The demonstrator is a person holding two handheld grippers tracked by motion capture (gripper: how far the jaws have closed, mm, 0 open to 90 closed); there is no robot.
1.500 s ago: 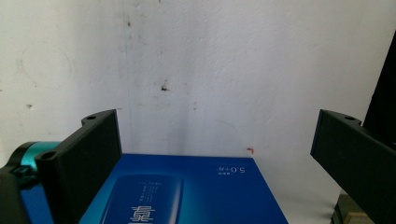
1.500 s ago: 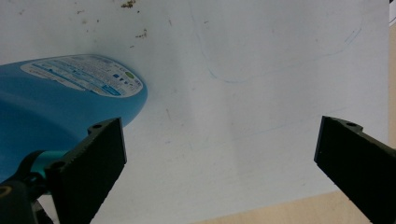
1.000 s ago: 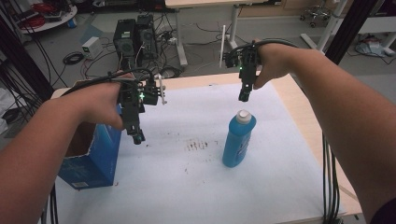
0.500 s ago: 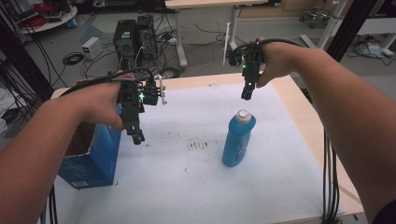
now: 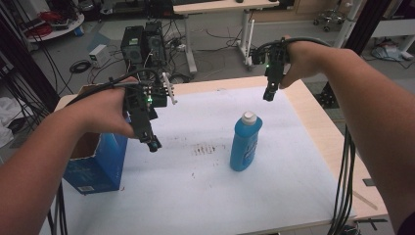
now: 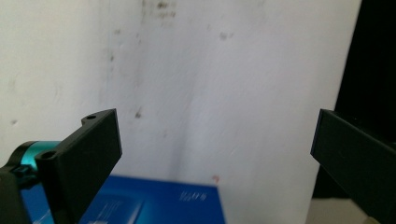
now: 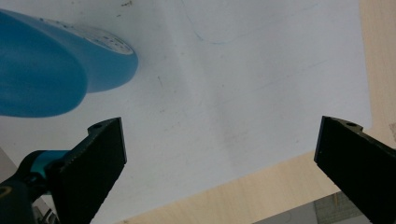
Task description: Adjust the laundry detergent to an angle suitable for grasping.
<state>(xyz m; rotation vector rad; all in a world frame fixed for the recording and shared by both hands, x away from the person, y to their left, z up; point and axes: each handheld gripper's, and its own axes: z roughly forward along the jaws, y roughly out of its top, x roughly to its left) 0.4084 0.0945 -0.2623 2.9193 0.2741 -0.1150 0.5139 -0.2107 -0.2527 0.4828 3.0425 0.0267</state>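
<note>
- Jaws of both grippers stood spread wide and held nothing.
- Left gripper hung above the white surface, just beside the open blue box at the surface's left edge.
- Right gripper hovered above and behind the upright blue bottle, apart from it.
- Bottle stood near the surface's middle, white cap on.

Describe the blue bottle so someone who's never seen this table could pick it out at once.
On the white sheet covering the wooden table, look right of centre, below the right gripper. The blue bottle stands there upright and alone. Its white cap and slim curved body set it apart from the open blue box at the left edge.
</note>
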